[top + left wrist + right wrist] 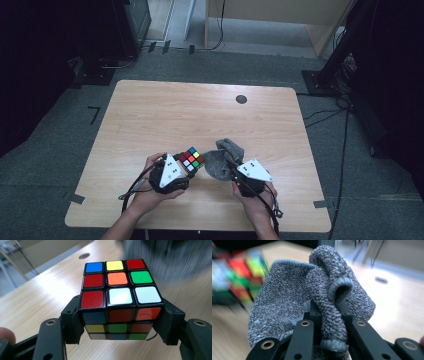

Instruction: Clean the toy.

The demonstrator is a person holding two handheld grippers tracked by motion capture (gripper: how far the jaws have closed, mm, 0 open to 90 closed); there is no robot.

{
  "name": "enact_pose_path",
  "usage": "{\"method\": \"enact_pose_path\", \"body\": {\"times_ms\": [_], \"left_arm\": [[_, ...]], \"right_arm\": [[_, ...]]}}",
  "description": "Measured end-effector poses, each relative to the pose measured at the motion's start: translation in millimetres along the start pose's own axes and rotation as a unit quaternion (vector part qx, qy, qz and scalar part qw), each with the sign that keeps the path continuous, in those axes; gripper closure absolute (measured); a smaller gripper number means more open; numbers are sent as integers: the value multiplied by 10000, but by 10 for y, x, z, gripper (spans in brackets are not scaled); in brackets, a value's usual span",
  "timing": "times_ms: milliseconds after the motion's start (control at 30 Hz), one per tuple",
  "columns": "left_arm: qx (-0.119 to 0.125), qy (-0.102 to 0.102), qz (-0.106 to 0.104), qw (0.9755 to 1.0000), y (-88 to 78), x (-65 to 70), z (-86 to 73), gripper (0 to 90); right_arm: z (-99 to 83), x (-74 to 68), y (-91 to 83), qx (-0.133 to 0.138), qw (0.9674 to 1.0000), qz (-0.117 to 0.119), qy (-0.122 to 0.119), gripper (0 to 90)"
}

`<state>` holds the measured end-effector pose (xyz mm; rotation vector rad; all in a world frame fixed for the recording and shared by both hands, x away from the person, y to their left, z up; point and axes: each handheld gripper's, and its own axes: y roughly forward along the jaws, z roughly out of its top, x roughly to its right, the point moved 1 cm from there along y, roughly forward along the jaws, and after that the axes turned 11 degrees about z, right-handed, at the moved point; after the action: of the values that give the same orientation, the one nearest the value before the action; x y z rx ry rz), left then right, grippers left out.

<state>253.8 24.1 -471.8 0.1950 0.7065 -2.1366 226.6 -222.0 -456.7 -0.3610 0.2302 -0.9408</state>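
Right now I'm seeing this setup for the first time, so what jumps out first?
The brightly coloured puzzle cube stands out, clamped in the left tool above the near middle of the wooden table. Just to its right, the right tool pinches a bunched grey cloth.

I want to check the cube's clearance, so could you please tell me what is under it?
Bare wooden table shows below the puzzle cube, held between the left gripper's fingers. Its underside is hidden.

Colours I see on the tabletop
My cube [117, 282] shows red, white, orange, green, yellow, blue squares; beside it, the cloth [287, 305] is speckled grey; light wood-grain tabletop [150, 115].
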Motion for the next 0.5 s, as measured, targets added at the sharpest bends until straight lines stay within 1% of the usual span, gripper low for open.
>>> {"method": "enact_pose_path", "body": {"times_ms": [67,100,133,167,200,233,267,300,333,367,400,433,467,500], "left_arm": [[-66,265,32,9996,26,79,-12,340],[-83,393,41,9992,34,124,-11,340],[-97,562,60,9984,35,178,-1,340],[-94,623,50,9980,34,209,8,340],[-60,668,-9,9977,30,257,25,340],[-25,696,-46,9976,20,291,42,340],[43,700,-61,9975,5,318,62,340],[87,679,-87,9976,-9,333,79,341],[50,688,-52,9976,-23,352,103,341],[66,722,-12,9974,-30,361,107,342],[111,699,-47,9975,-40,359,107,342],[154,656,-91,9977,-49,354,109,342],[182,638,-120,9977,-61,340,118,342],[229,587,-106,9980,-71,326,130,342]], "right_arm": [[74,-53,-92,419,9989,160,-96,801],[111,-98,-132,617,9976,262,-176,801],[144,-156,-155,732,9963,350,-269,800],[169,-240,-160,790,9947,531,-381,799],[175,-292,-145,780,9936,644,-497,798],[164,-391,-96,648,9929,702,-712,797],[134,-475,-50,522,9924,684,-885,796],[94,-549,3,413,9905,669,-1124,795],[61,-599,40,330,9891,612,-1299,794],[20,-657,69,276,9865,380,-1567,794],[12,-660,76,253,9845,244,-1718,794],[14,-628,78,180,9836,20,-1797,794],[13,-583,80,126,9831,-174,-1820,795],[4,-503,83,57,9844,-335,-1726,795]]}}
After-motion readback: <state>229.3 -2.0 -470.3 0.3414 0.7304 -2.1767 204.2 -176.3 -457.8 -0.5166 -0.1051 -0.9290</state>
